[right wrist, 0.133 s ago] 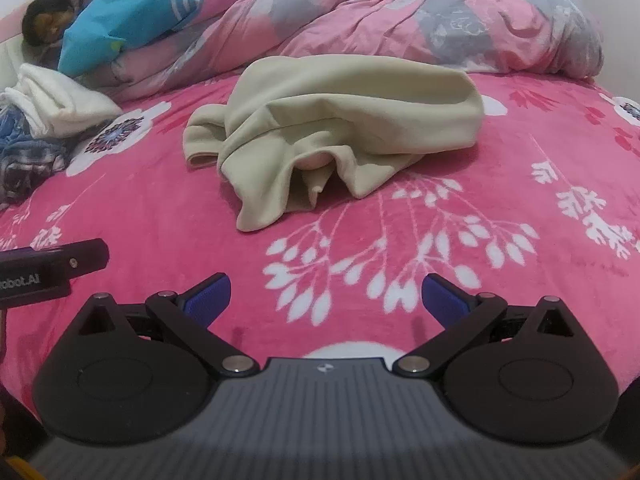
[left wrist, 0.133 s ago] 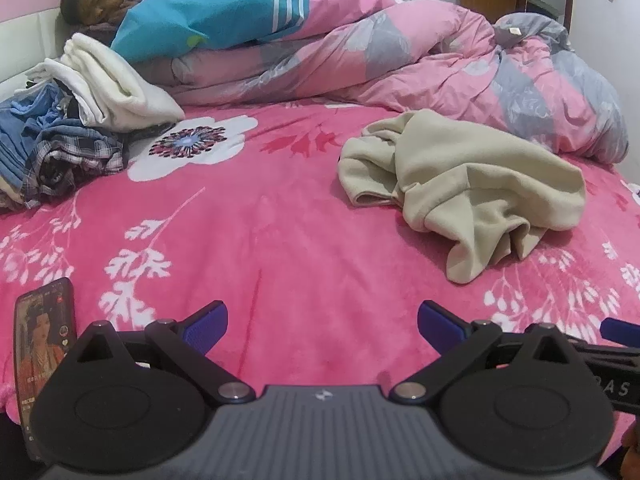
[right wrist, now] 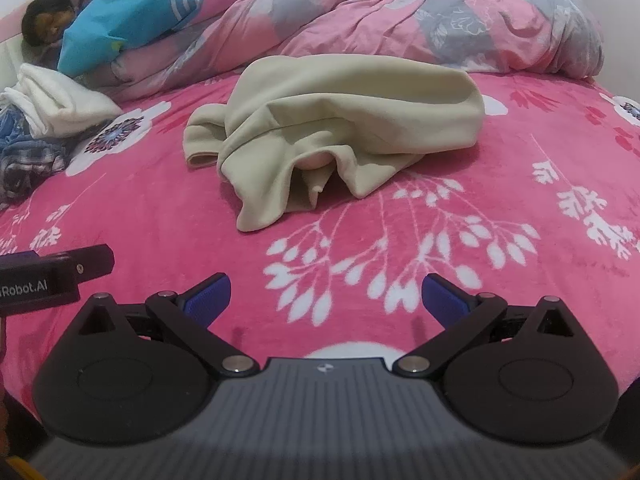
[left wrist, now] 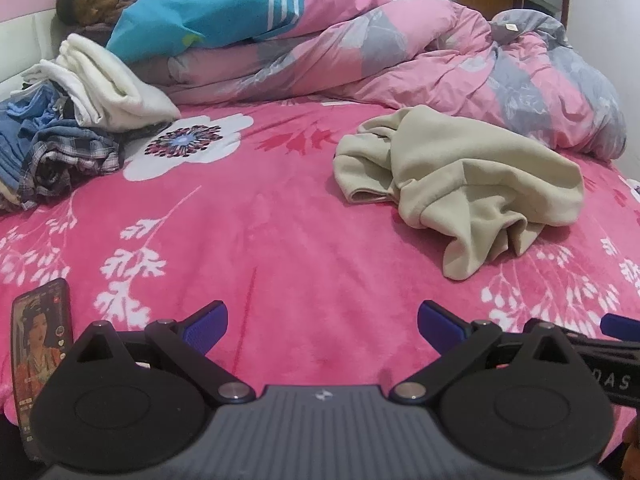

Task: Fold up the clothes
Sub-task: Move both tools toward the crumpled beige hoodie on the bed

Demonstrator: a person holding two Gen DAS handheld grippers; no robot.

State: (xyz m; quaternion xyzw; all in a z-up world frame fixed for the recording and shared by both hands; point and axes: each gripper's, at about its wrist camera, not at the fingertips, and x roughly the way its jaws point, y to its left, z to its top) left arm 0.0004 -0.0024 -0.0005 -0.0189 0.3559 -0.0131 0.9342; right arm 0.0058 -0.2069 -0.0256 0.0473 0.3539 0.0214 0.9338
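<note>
Phone (left wrist: 40, 356) on blanket (left wrist: 280, 240); rumpled duvet (left wrist: 400, 52) behind.

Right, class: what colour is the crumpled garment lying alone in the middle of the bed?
Plain beige garment, no pattern; it shows best in the right wrist view.

Pink floral bed (left wrist: 280, 248) carries beige garment (left wrist: 472, 184), clothes pile (left wrist: 68, 136), quilt (left wrist: 400, 56), phone (left wrist: 40, 344).

One beige garment (right wrist: 340, 128), one phone (left wrist: 40, 352), two claws.
</note>
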